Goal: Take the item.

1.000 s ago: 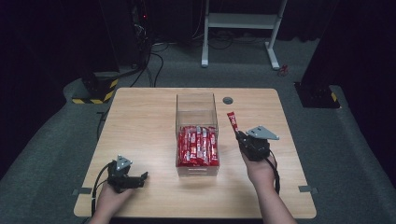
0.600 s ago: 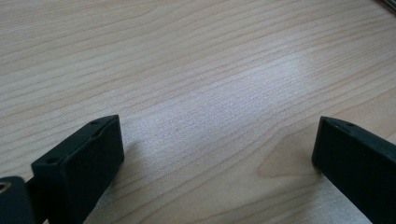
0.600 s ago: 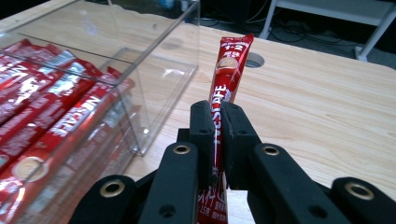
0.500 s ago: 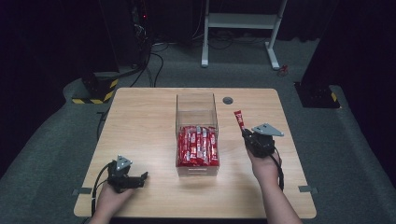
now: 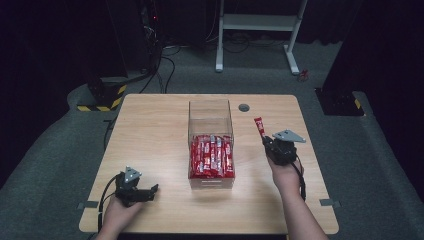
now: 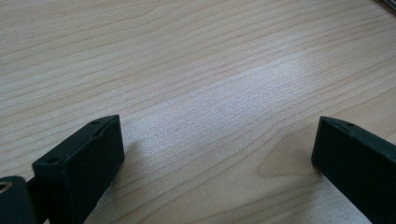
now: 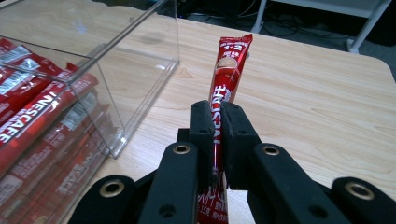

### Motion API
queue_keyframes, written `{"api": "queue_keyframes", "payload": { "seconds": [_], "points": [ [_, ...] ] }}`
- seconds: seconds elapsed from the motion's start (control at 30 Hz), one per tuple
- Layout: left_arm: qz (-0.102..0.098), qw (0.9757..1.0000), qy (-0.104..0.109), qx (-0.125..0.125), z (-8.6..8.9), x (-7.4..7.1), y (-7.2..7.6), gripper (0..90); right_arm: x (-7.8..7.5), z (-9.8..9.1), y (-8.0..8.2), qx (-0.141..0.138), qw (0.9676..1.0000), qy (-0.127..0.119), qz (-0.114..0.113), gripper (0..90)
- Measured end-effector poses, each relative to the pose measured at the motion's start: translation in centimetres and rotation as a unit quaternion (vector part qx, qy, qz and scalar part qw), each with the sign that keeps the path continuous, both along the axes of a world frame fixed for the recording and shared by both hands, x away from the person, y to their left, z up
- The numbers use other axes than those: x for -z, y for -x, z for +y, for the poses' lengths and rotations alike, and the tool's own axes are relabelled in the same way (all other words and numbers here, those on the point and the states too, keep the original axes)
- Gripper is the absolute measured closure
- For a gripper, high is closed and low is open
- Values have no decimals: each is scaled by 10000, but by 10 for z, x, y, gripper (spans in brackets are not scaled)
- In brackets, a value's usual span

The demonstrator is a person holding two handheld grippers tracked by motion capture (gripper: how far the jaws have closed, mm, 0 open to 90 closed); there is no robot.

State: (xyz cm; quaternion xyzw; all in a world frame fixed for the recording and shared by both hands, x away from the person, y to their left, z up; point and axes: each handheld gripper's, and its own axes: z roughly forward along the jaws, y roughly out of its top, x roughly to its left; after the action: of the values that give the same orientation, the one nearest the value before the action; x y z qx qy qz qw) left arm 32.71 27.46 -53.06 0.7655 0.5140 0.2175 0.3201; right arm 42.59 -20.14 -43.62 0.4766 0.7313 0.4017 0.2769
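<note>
A clear plastic box [image 5: 210,116] stands mid-table with several red Nescafe sachets [image 5: 212,156] piled in its near half. My right gripper [image 5: 268,141] is to the right of the box, shut on one red sachet [image 5: 259,126] that sticks up and forward from the jaws. In the right gripper view the sachet [image 7: 225,79] is pinched between the fingers [image 7: 201,123], with the box wall [image 7: 140,70] to the left. My left gripper [image 5: 150,191] rests near the table's front left, open. Bare wood lies between its fingers [image 6: 88,154] in the left gripper view.
A small dark round grommet [image 5: 244,107] sits in the wooden table [image 5: 150,130] behind the box. Beyond the table's far edge are cables, a white stand [image 5: 260,22] and yellow-black striped feet [image 5: 100,97] on the grey floor.
My right gripper has moved right, away from the box, carrying the sachet with it. The left gripper has stayed put.
</note>
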Motion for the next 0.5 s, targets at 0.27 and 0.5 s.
{"api": "queue_keyframes", "payload": {
  "seconds": [0.27,0.5],
  "points": [
    [-6,10000,-10,4,0,0,0,28,8,-3,-7,58,9999,-42,72,842],
    [-7,10000,-12,1,0,0,0,29,18,-3,-15,96,9998,-5,158,842]
  ]
}}
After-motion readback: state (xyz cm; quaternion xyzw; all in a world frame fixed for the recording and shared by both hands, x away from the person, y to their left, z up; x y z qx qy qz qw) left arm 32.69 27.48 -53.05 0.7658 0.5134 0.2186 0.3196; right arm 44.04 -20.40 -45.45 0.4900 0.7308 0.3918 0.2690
